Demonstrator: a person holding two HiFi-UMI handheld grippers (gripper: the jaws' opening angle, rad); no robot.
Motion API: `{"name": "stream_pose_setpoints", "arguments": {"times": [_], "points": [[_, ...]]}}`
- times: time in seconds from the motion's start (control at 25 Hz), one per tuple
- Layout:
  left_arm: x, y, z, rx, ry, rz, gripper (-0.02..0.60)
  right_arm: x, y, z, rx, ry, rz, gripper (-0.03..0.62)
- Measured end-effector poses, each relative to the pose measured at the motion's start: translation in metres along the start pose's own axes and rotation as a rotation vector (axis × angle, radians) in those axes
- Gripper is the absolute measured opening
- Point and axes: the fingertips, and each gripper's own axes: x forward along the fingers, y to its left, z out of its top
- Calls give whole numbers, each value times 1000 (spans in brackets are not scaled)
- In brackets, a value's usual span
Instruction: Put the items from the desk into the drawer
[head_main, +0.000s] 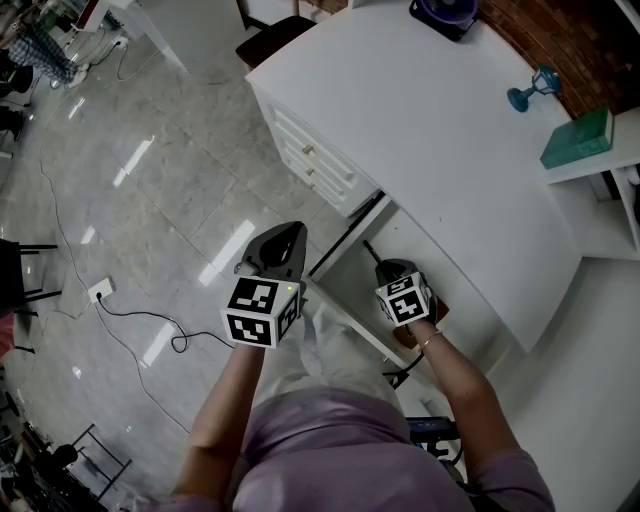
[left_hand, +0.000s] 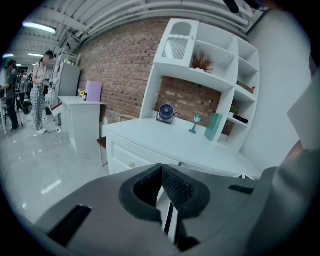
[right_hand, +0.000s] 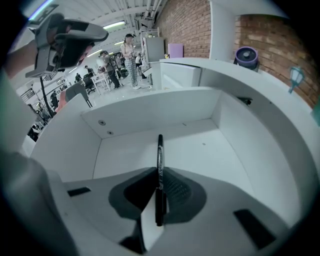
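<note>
Head view: left gripper (head_main: 283, 240) held out over the floor, clear of the table (head_main: 420, 130). Right gripper (head_main: 396, 270) sits low at the open drawer (head_main: 342, 314). On the table: fan (head_main: 445, 12), teal goblet (head_main: 530, 90) and teal book (head_main: 578, 138), all well apart from both grippers.

Left gripper view: jaws closed tip to tip, nothing between them. Idle, so no risk here unless it swings into the table edge.

Right gripper view: jaws clenched on a black pen (right_hand: 160, 150), which sticks out forward over the drawer floor. The drawer looks empty inside.
- Risk 1: the grip is thin, on a round barrel. The pen may pivot or slip out early if the gripper is tilted.
- Risk 2: if released from this height, the pen likely rolls or bounces toward the back wall. It would stay inside, just land untidily.
- Risk 3: pushing further in could jab the pen tip into the drawer wall.
</note>
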Motion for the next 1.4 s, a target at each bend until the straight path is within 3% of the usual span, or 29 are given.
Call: {"name": "stream_pose_setpoints", "arguments": {"times": [0.64,1.4], "points": [[-1,-4,3,15,-2,-15,0,-8,-2,7,63,-55,-1,79],[7,-31,20,76,-27,-121,0,-142,-7,83,289,-493,-129,9]]}}
